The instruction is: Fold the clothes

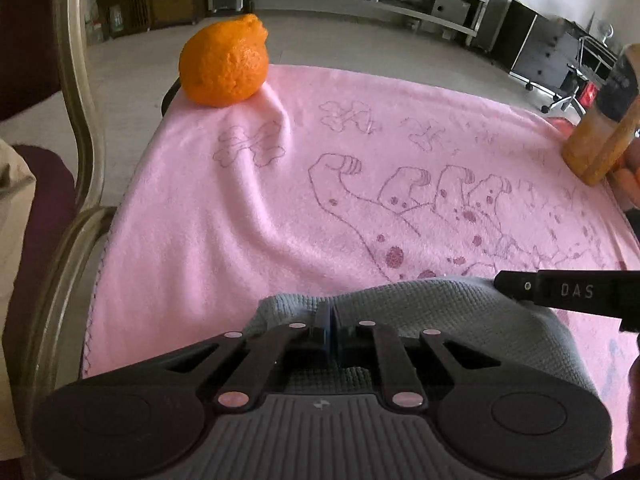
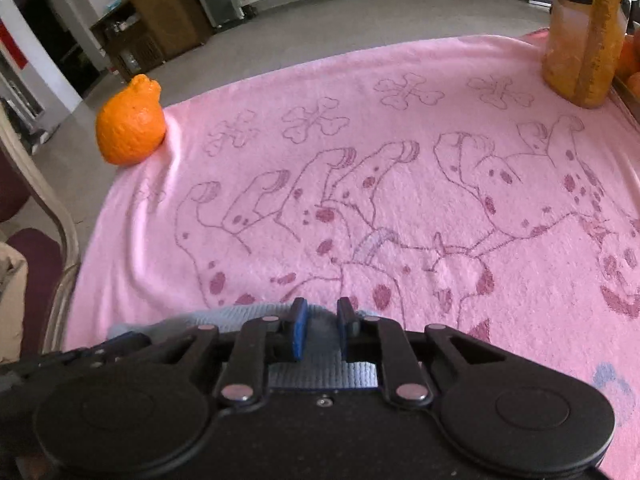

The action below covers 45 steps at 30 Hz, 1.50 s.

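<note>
Grey-blue waffle cloth is lying bunched at the near edge of the pink towel, and both claws are working on it. In the left wrist view, the left claw is pressing its blue pads together on a raised pinch of this cloth, with no gap showing between them. Just beside that pinch, to its right, a black finger of the right claw is reaching in over the cloth's far fold.

In the right wrist view, the right claw is sitting over the same cloth, its two pads standing apart with a hump of grey fabric rising between them; the pads are not squeezing it flat, and whether they are touching the fabric cannot be told.

Beyond the cloth, the pink towel is spreading across the surface, showing printed spotted dogs and bone shapes, with soft wrinkles running toward its far left corner. On that far left corner of the towel an orange citrus fruit is resting and denting the fabric. At the towel's far right corner a tall jar with orange contents is standing upright.

Left of the towel, a curved chair frame is standing just beside its edge.
</note>
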Motion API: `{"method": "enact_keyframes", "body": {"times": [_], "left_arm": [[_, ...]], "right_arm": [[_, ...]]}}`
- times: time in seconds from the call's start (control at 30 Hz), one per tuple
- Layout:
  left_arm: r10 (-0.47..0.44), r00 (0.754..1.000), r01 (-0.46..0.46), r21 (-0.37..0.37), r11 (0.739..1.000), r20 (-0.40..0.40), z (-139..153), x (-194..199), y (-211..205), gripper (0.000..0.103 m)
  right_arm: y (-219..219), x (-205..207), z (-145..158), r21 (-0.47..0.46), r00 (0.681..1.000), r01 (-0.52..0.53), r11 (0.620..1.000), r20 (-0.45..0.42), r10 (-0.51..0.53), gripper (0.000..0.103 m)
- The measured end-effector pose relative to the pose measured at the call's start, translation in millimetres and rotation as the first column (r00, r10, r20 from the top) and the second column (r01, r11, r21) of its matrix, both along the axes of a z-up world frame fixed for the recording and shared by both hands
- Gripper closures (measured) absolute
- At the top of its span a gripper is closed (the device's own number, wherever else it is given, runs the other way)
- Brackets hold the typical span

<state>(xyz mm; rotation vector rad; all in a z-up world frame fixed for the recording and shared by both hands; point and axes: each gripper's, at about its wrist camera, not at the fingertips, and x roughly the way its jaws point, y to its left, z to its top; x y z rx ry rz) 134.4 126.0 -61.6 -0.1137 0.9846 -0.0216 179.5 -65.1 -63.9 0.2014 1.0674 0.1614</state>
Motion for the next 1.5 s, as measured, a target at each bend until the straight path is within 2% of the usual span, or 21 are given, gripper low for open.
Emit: {"method": "enact_keyframes", "body": {"times": [0.1, 0.27, 0.37, 0.47, 0.6, 0.67, 0.77, 0.87, 0.93, 1.07, 1.13, 1.23, 1.37, 1.5], "left_arm": [[0.056, 0.997, -0.053, -0.066, 0.996, 0.046, 14.0, -13.9, 14.6, 0.091], [0.134, 0.98, -0.115, -0.128, 0.985, 0.149, 54.7, -62.0, 34.7, 0.088], [0.148, 0.975, -0.115, -0.195, 0.974, 0.163, 68.9, -93.3, 44.3, 0.088], [0.109, 0.985, -0.081, -0.2, 0.976, 0.131, 66.2, -117.4, 43.1, 0.089], [0.052, 0.997, -0.039, -0.198, 0.98, 0.06, 52.4, -141.5, 36.6, 0.09], [0.053, 0.996, -0.038, -0.199, 0.979, 0.068, 51.0, -152.9, 35.4, 0.09], [0.081, 0.994, -0.06, -0.237, 0.97, 0.077, 49.3, -160.1, 41.4, 0.09], [0.084, 0.995, -0.068, -0.243, 0.968, 0.053, 42.7, -153.1, 42.8, 0.091], [0.07, 0.998, -0.067, -0.235, 0.97, 0.002, 33.4, -145.8, 39.4, 0.092], [0.003, 0.998, -0.017, -0.201, 0.979, -0.069, 20.1, -139.9, 25.9, 0.092], [-0.016, 0.996, -0.001, -0.187, 0.982, -0.09, 14.4, -138.4, 19.9, 0.087], [0.007, 0.997, -0.02, -0.181, 0.983, -0.072, 17.2, -139.9, 21.6, 0.085], [0.073, 0.997, -0.066, -0.258, 0.964, 0.018, 35.5, -156.1, 40.7, 0.09], [0.115, 0.987, -0.076, -0.309, 0.948, 0.108, 48.9, -165.3, 46.9, 0.087]], "right_arm": [[-2.2, -8.8, 12.5, -0.018, 0.999, -0.008, 1.0, 0.032, 0.009, 0.087], [-43.3, -48.3, 55.2, 0.035, 0.995, 0.067, 0.997, 0.076, -0.07, 0.082], [-65.6, -83.1, 77.1, 0.078, 0.996, 0.041, 0.996, 0.075, -0.047, 0.072], [-77.7, -115.9, 89.2, 0.08, 0.997, 0.0, 0.997, 0.081, -0.006, 0.065], [-78.8, -151.5, 90.2, 0.087, 0.996, -0.054, 0.995, 0.077, 0.047, 0.064], [-73.3, -166.2, 89.5, 0.092, 0.994, -0.066, 0.994, 0.094, 0.057, 0.065], [-62.2, -181.5, 86.8, 0.109, 0.99, -0.091, 0.99, 0.114, 0.078, 0.073], [-46.6, -186.8, 82.9, 0.122, 0.983, -0.143, 0.982, 0.131, 0.127, 0.075], [-36.5, -186.0, 76.8, 0.107, 0.978, -0.173, 0.979, 0.136, 0.158, 0.076], [-31.0, -175.5, 43.0, 0.02, 0.987, -0.151, 0.988, 0.059, 0.15, 0.076], [-35.5, -175.6, 39.7, 0.03, 0.989, -0.143, 0.989, 0.042, 0.142, 0.075], [-41.8, -179.9, 44.7, 0.047, 0.99, -0.139, 0.989, 0.042, 0.138, 0.073], [-50.2, -185.6, 51.4, 0.07, 0.99, -0.135, 0.988, 0.042, 0.132, 0.073], [-60.6, -191.5, 65.7, 0.098, 0.992, -0.117, 0.988, 0.067, 0.111, 0.072]]}}
